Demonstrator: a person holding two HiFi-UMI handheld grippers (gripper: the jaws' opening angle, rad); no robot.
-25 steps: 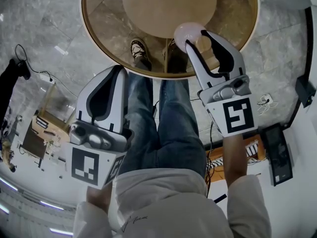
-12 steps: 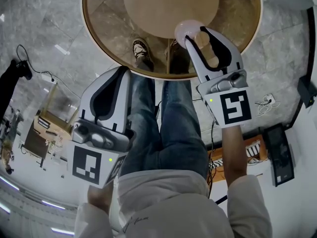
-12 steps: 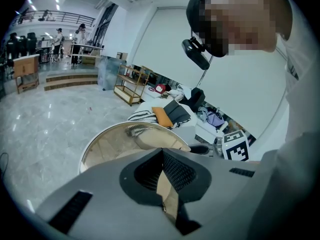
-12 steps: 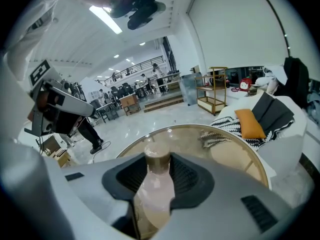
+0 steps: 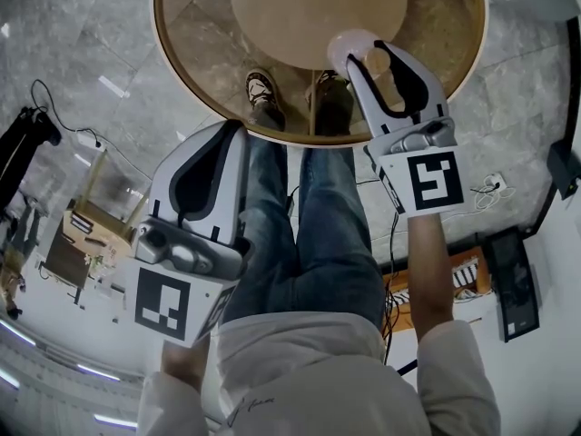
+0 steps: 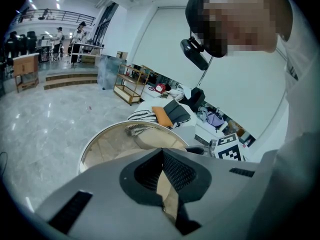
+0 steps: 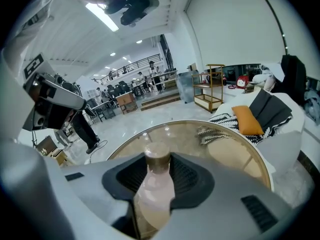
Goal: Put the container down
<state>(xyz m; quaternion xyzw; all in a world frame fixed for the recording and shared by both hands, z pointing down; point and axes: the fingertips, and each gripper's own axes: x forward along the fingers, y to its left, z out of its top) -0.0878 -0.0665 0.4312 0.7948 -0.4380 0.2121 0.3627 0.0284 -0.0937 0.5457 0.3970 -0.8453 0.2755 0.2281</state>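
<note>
A pale pink container (image 5: 352, 47) with a brown cap (image 7: 157, 156) sits between the jaws of my right gripper (image 5: 364, 54), which is shut on it. The gripper holds it above the near right part of a round glass table with a gold rim (image 5: 178, 73). In the right gripper view the container (image 7: 154, 191) points cap-first toward the glass top (image 7: 227, 151). My left gripper (image 5: 229, 128) hangs lower left, short of the table's near rim and beside my jeans, its jaws shut with nothing in them. The left gripper view shows the closed tips (image 6: 162, 152) before the table (image 6: 102, 151).
My legs in jeans (image 5: 313, 234) stand at the table's near rim, and my shoes (image 5: 260, 91) show through the glass. A tan disc (image 5: 313, 12) lies under the glass. Cables (image 5: 86, 139) cross the marble floor. A sofa with an orange cushion (image 7: 247, 120) stands beyond the table.
The right gripper and its container have shifted slightly up and to the right, farther over the glass. The left gripper has drifted a little to the right, jaws unchanged.
</note>
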